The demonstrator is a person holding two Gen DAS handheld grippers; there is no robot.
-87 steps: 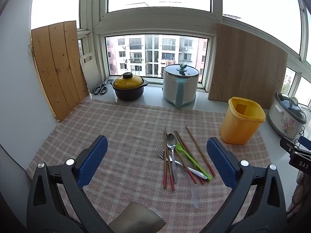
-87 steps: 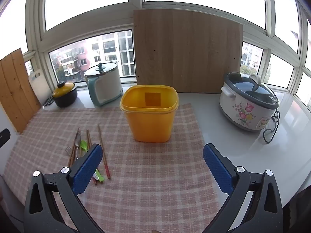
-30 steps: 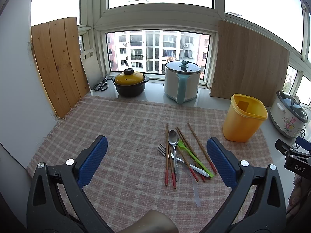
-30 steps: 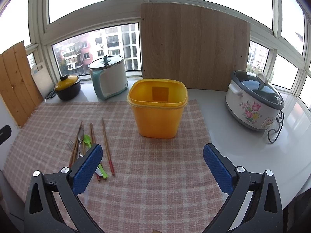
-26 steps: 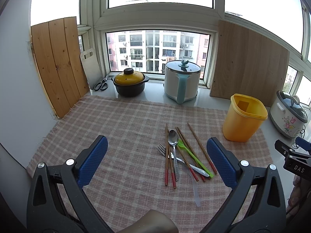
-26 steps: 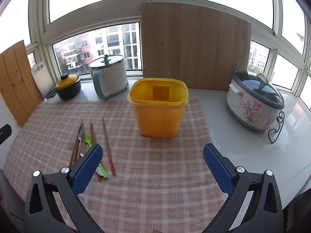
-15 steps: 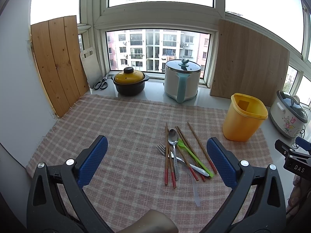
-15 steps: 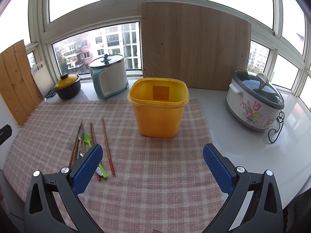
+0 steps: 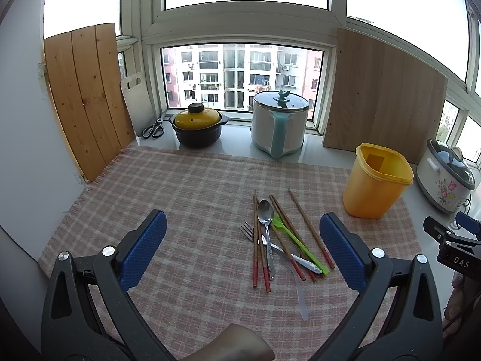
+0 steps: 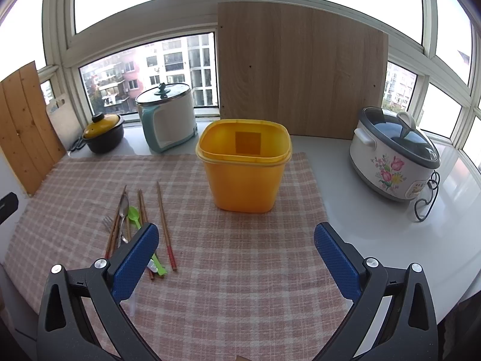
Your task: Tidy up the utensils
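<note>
- Checked cloth [image 9: 186, 198] covers the counter under us; our left gripper [image 9: 242, 248] and right gripper [image 10: 236, 255] both hover with jaws wide apart, holding nothing.
- Just ahead, chopsticks [image 9: 311, 230], spoon [image 9: 266, 213], fork [image 9: 249, 230] and green spoon [image 9: 296, 240] lie crossed — pinching one could drag its neighbours.
- Farther right stands the yellow bin [image 10: 245, 170], empty — a clumsy drop might tip it.

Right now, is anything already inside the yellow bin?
The yellow bin looks empty: the right wrist view shows bare inner walls and a square patch on the far wall. Its floor is hidden by the near wall. The utensils all lie on the checked cloth.
</note>
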